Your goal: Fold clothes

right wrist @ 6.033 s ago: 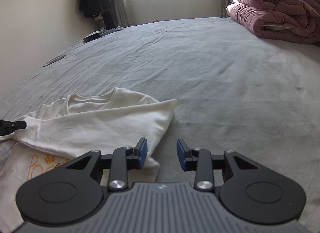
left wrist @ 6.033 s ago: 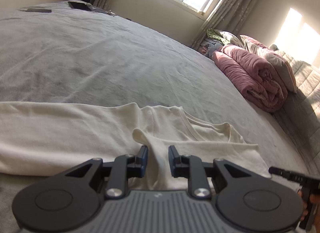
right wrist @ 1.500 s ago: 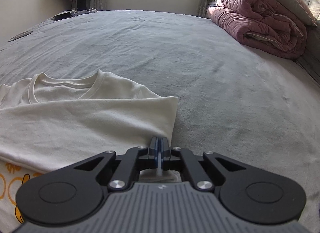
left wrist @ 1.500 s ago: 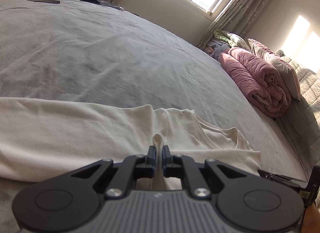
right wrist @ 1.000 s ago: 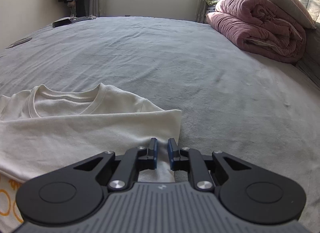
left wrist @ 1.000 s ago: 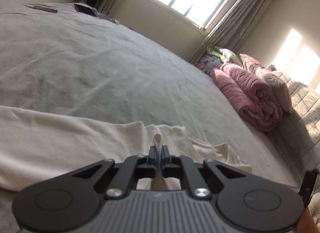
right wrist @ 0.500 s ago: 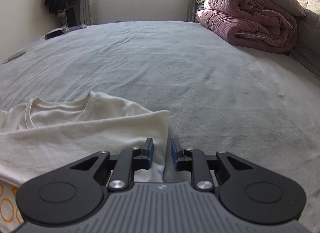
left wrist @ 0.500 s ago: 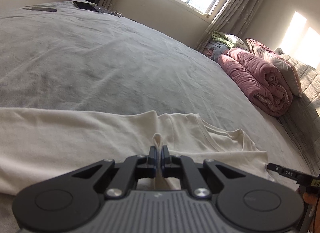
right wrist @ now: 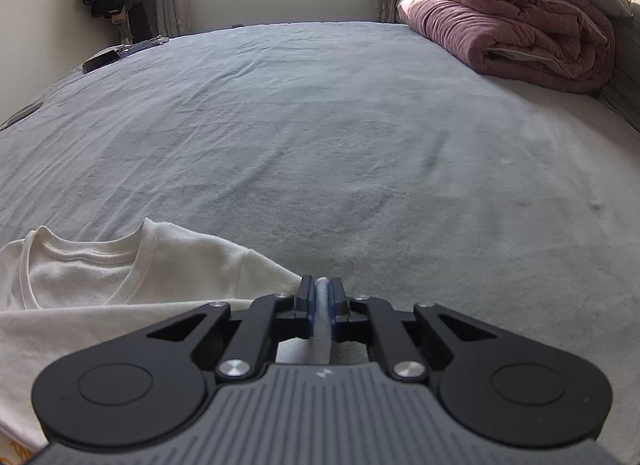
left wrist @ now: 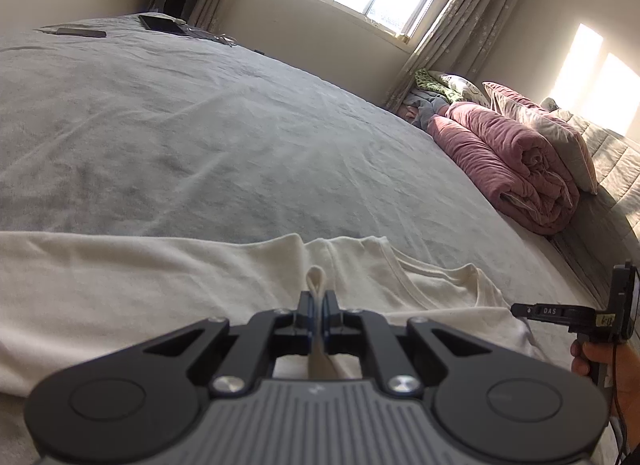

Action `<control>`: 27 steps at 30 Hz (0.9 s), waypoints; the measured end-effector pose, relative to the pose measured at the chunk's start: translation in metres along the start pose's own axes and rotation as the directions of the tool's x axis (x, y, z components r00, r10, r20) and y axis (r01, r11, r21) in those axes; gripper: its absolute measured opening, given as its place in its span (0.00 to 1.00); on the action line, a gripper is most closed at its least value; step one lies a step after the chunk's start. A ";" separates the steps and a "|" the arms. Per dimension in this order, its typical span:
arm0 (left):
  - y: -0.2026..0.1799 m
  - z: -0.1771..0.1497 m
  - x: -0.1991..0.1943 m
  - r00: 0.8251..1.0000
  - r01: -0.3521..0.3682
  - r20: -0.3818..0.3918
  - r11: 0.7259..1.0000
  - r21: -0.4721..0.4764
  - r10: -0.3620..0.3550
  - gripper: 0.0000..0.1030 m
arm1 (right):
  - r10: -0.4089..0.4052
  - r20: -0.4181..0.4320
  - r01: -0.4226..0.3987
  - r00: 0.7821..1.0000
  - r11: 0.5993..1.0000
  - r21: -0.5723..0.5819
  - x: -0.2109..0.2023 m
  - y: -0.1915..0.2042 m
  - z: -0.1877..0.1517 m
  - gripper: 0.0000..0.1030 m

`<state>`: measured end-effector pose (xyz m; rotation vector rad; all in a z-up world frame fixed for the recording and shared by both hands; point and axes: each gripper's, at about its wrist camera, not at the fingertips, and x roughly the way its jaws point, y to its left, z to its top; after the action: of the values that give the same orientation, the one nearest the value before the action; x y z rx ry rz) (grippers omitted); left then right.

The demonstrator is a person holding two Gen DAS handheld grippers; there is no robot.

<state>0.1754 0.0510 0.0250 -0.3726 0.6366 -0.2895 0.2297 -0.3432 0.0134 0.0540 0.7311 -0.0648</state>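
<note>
Lying lengthwise across the bed (left wrist: 240, 137), cream T-shirt (left wrist: 120, 277), collar rightward, both tools (left wrist: 316, 301) (right wrist: 322, 297) clenching folds.

White "DAS" on the right hand-held gripper (left wrist: 520, 310) — a small yellow tag there, unreadable

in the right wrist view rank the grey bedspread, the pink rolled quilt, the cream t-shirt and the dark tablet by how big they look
1. grey bedspread, by far the largest.
2-3. pink rolled quilt and cream t-shirt: similar; the shirt is nearer and partly hidden, so unranked.
4. dark tablet, smallest, but farthest away.
</note>
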 end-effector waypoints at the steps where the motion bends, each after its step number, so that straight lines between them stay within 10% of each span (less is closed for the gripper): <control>1: 0.000 0.000 -0.001 1.000 0.001 0.002 1.000 0.001 -0.001 0.04 | 0.000 0.010 0.000 1.000 1.000 0.001 -0.002 0.000 -0.001 0.06; 5: -0.002 0.001 -0.001 1.000 0.000 0.004 1.000 0.015 0.000 0.04 | 0.041 0.054 -0.047 0.998 0.993 0.112 -0.009 -0.018 -0.003 0.08; 8: -0.002 0.000 0.000 1.000 -0.002 0.003 1.000 0.015 0.002 0.04 | 0.082 0.068 -0.093 0.994 0.978 0.185 -0.013 -0.034 -0.004 0.35; 13: -0.004 0.000 0.000 1.000 -0.008 0.005 1.000 0.015 0.008 0.04 | 0.123 0.027 -0.126 0.992 0.976 0.176 -0.011 -0.035 -0.004 0.37; 16: -0.005 -0.001 0.000 1.000 -0.016 0.009 1.000 0.021 0.016 0.04 | 0.078 0.007 -0.078 0.997 0.994 0.071 -0.005 -0.022 -0.005 0.05; 22: -0.008 -0.001 -0.004 0.999 0.000 0.041 1.000 0.022 -0.001 0.04 | 0.022 0.154 -0.003 0.988 0.992 -0.125 -0.018 0.000 0.000 0.04; 27: -0.009 -0.008 0.002 1.000 -0.019 0.013 0.999 0.040 0.018 0.04 | 0.000 0.093 0.021 0.996 0.973 -0.228 0.007 -0.005 -0.013 0.04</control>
<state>0.1711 0.0399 0.0219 -0.3295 0.6208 -0.2816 0.2257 -0.3475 -0.0010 -0.1721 0.6418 0.0074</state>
